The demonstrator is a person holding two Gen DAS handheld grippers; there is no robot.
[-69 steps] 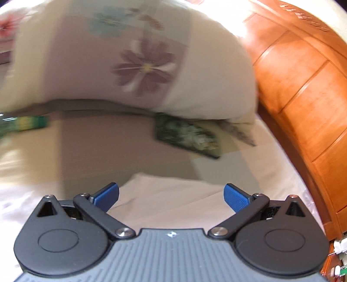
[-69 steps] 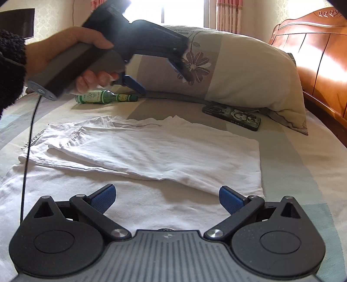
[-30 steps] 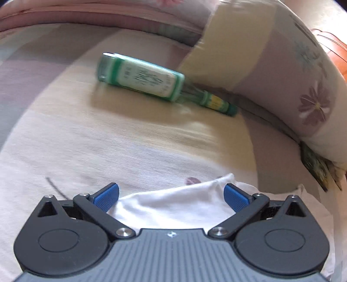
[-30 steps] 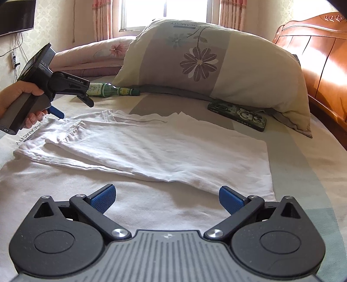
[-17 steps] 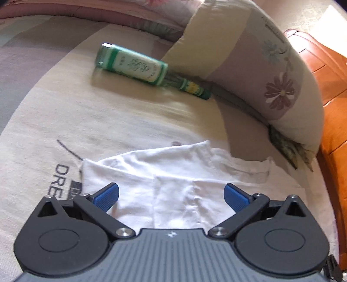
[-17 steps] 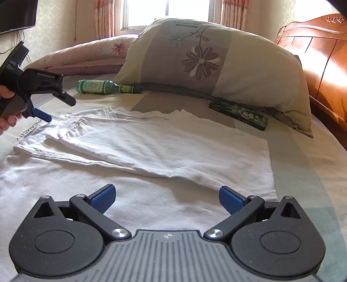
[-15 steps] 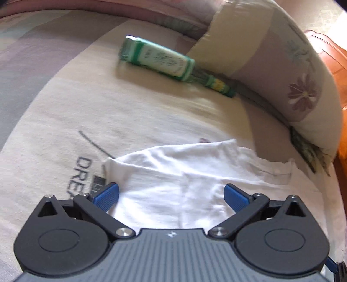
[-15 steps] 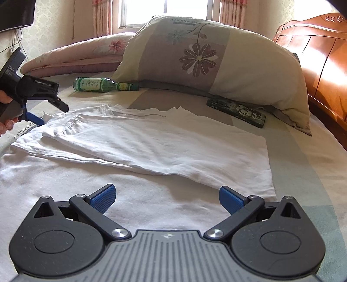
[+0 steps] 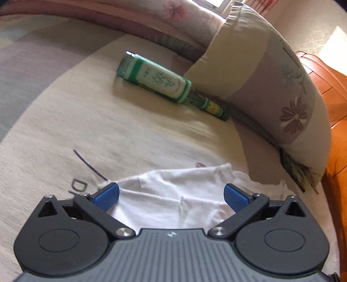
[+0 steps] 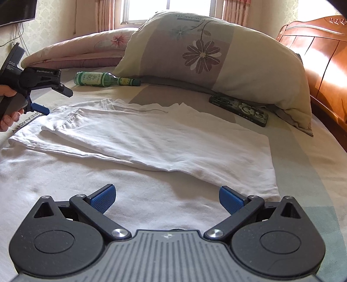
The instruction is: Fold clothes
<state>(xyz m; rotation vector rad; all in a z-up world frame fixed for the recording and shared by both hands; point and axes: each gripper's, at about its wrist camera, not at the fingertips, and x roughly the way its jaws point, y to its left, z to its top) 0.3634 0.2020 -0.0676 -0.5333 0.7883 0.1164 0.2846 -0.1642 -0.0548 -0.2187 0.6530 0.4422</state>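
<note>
Sunlit window [image 10: 169,9], wooden headboard [image 10: 321,65], floral pillow [image 10: 206,54], patterned wallpaper.

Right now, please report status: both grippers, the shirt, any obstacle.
Left gripper open at the white shirt shoulder end. Right gripper open at the near edge. Shirt partly folded, flat. Green bottle and phone lie beyond it, apart.

- T-shirt [image 10: 151,138]: white, matt knit cloth.
- Bottle [image 9: 160,81]: glossy green glass, paper label.
- Headboard [image 10: 325,65]: polished wood.
- Fingers [image 10: 102,198]: ribbed blue plastic.

The left gripper [image 9: 171,195] gapes over the white shirt [image 9: 173,195]; beyond the shirt, a green bottle [image 9: 160,81] lies beside a pillow [image 9: 271,86].
</note>
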